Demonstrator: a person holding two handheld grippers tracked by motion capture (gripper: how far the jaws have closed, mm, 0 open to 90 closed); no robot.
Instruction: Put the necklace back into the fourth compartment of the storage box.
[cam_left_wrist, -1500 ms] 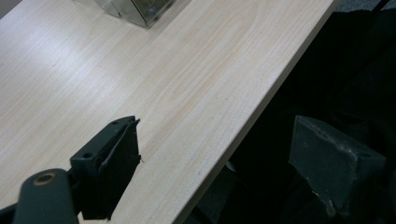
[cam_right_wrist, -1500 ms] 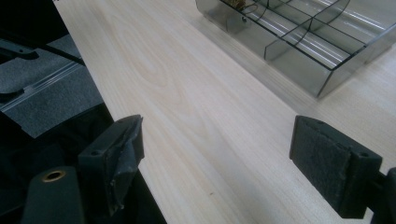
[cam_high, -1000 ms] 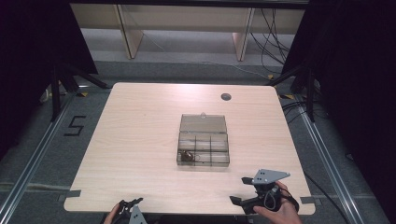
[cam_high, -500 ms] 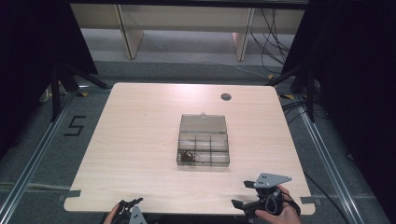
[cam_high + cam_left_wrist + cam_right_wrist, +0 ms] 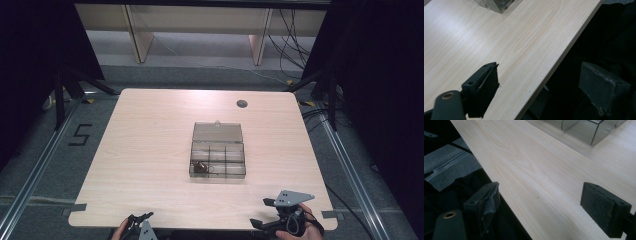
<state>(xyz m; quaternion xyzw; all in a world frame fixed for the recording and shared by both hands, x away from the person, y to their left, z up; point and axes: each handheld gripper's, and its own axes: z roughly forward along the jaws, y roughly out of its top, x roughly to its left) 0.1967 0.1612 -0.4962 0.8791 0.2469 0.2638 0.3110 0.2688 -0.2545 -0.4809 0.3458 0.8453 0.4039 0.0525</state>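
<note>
At the bottom left of the high view, the left gripper (image 5: pixel 138 223) sits at the table's (image 5: pixel 150 135) near edge as it did a second ago, jaws spread wide and holding nothing. In the centre, the clear compartment box (image 5: pixel 218 157) lies unmoved, lid open, a small dark item (image 5: pixel 201 167) in its lower-left cell. At bottom right, the right gripper (image 5: pixel 263 220) has dropped slightly lower in the frame, jaws wide apart and empty.

The small dark thing (image 5: pixel 201 167) in the clear plastic compartment box (image 5: pixel 218 156) is too small to identify.
</note>
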